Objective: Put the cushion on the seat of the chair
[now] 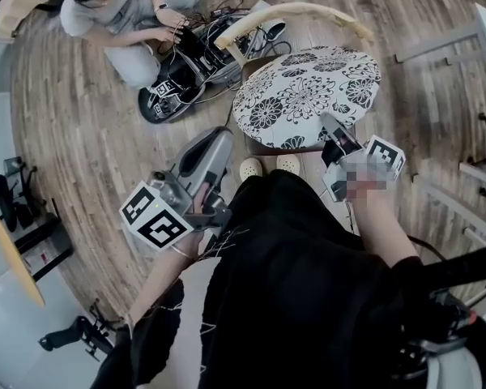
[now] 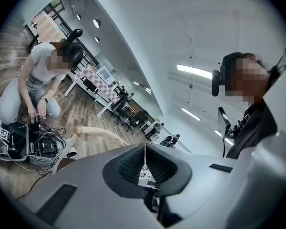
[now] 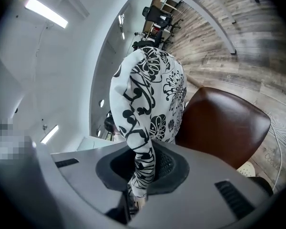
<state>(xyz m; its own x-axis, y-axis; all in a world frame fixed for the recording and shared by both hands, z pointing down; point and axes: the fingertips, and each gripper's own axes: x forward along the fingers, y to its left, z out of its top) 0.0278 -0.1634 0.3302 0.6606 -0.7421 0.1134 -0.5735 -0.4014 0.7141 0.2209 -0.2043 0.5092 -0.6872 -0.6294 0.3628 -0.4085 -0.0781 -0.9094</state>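
Observation:
The round white cushion [image 1: 308,91] with black flowers hangs tilted over the chair, hiding most of its brown seat [image 1: 263,146]. My right gripper [image 1: 334,136] is shut on the cushion's near edge. In the right gripper view the cushion [image 3: 148,94] rises from between the jaws of the right gripper [image 3: 143,171], with the brown seat [image 3: 224,123] beside it. The left gripper [image 1: 219,148] hovers left of the chair, apart from the cushion. Seen in its own view, the left gripper [image 2: 145,163] has its jaws together with nothing held. The curved pale wooden backrest [image 1: 296,14] stands behind the cushion.
A person [image 1: 121,14] sits on the wood floor at the back left, working on a tangle of cables and devices [image 1: 186,63] close to the chair. A white table frame [image 1: 470,55] stands at the right. My own shoes [image 1: 267,167] are just before the chair.

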